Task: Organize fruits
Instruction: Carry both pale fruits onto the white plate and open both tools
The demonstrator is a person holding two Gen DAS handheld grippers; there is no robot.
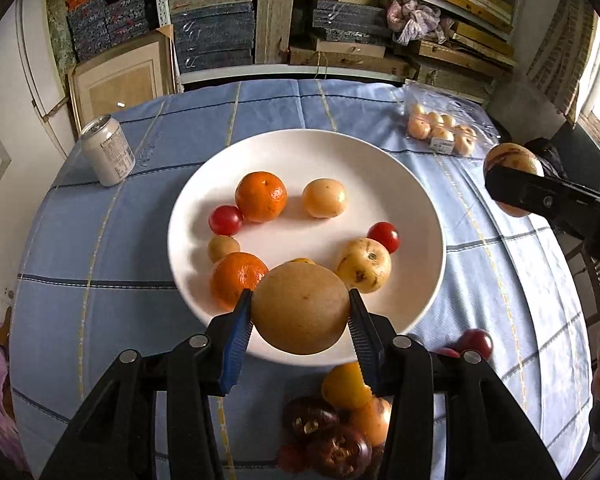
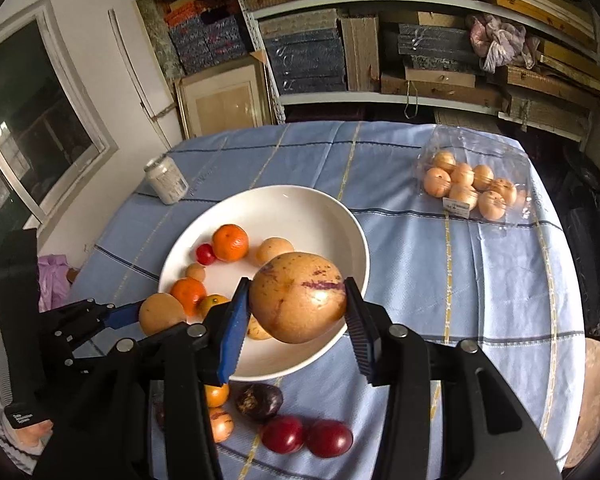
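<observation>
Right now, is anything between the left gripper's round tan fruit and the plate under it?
Partly. The tan fruit hangs over the white plate's near rim, where a mandarin and a blemished yellow fruit crowd in. The plate's centre is bare.

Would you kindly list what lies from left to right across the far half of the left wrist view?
Drink can → upper orange on the white plate → pale round fruit → clear bag of small fruits → spotted fruit in the right gripper.
</observation>
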